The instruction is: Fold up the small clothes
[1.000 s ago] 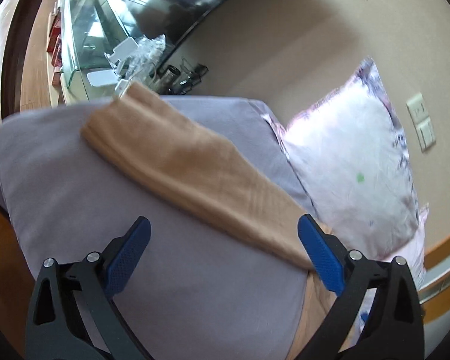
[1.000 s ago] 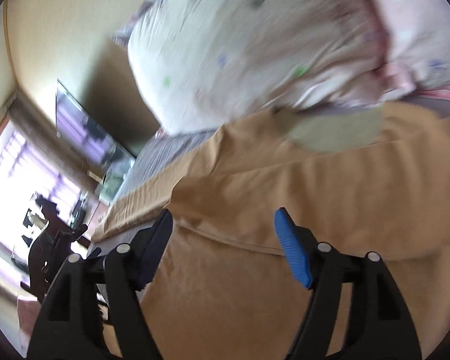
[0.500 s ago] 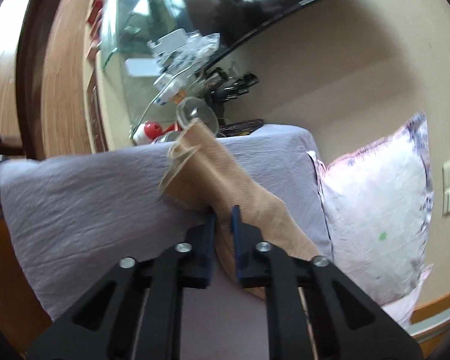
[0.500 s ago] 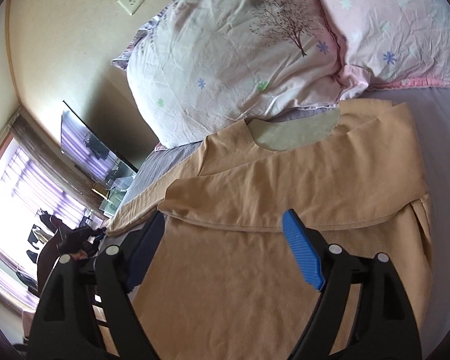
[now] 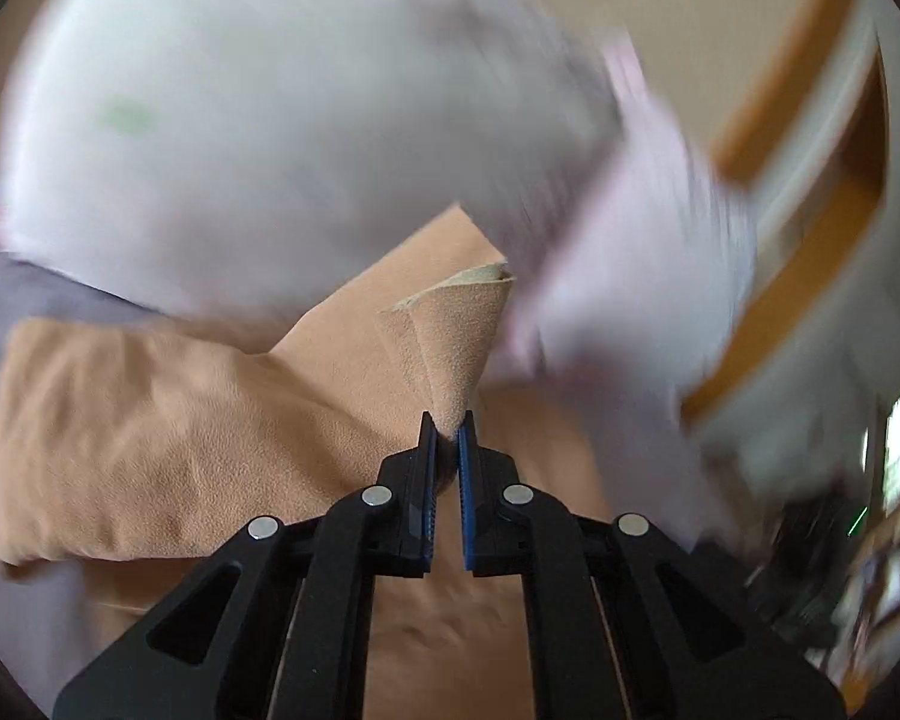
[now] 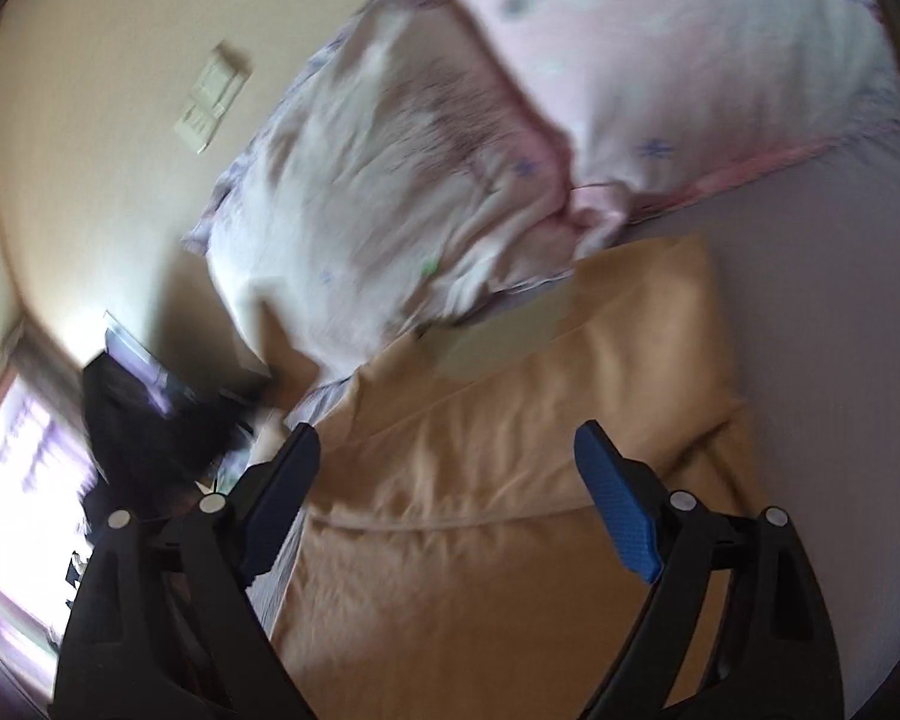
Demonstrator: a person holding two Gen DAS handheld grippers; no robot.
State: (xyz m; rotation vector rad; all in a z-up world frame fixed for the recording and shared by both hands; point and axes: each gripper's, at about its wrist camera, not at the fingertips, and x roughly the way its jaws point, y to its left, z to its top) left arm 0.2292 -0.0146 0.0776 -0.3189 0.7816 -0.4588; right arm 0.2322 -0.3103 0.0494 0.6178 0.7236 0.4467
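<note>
Left gripper (image 5: 444,429), fingers pinching a raised sleeve end of the tan shirt (image 5: 168,420); cuff folded over, edges smeared. Right gripper (image 6: 450,480), fingers spread wide, hovering above the shirt's folded body, lying on the grey bed sheet (image 6: 840,300) below two pillows (image 6: 390,180). Backgrounds motion-blurred; lower shirt hidden behind gripper frames; wall switch (image 6: 210,99) barely legible.
</note>
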